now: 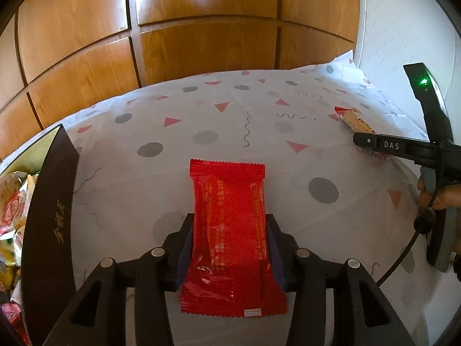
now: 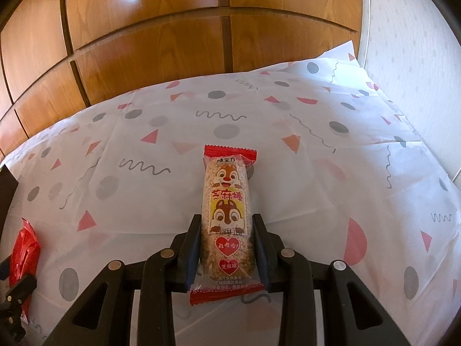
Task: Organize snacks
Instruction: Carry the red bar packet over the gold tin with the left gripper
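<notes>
Red snack packet (image 1: 230,230) lying lengthwise between the left gripper (image 1: 229,225) jaws, which are clamping its sides, sesame stick packet (image 2: 227,216) being pinched between the right gripper (image 2: 226,225) jaws, both held over the patterned bench (image 1: 259,132), dark box (image 1: 49,216) of snacks sitting left of the left jaws.

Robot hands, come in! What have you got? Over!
Left gripper shut on red packet. Right gripper shut on sesame stick. Snack box left. Tablecloth ahead, nothing in the way.

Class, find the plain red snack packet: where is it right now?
In the left wrist view the red snack packet sits centre frame between the left tongs, right of the dark box.
</notes>
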Motion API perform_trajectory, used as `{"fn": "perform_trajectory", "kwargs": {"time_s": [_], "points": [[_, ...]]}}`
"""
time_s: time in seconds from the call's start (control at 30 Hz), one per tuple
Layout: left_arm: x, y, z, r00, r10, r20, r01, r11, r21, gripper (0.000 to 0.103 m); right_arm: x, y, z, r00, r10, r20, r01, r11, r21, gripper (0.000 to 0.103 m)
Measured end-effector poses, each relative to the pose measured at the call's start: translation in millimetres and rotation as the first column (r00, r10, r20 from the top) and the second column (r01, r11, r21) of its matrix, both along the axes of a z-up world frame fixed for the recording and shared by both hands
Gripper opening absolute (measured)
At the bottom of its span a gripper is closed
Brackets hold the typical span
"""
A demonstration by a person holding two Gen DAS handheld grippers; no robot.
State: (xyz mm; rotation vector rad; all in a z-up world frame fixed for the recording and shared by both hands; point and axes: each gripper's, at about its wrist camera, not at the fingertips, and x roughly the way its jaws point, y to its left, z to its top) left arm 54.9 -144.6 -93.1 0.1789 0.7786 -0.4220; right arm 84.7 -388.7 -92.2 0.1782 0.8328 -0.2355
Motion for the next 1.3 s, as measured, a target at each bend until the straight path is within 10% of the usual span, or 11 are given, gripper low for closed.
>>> {"fn": "perform_trajectory", "kwargs": {"time_s": [1.3], "points": [[-2.4, 5.5, -1.7, 1.000, 0.001, 0.017, 0.000, 0.999, -0.046, 0.047, 16.0, 21.0, 5.5, 0.997, 0.034, -0.068, -0.031, 0.998, 0.055, 0.029]]}}
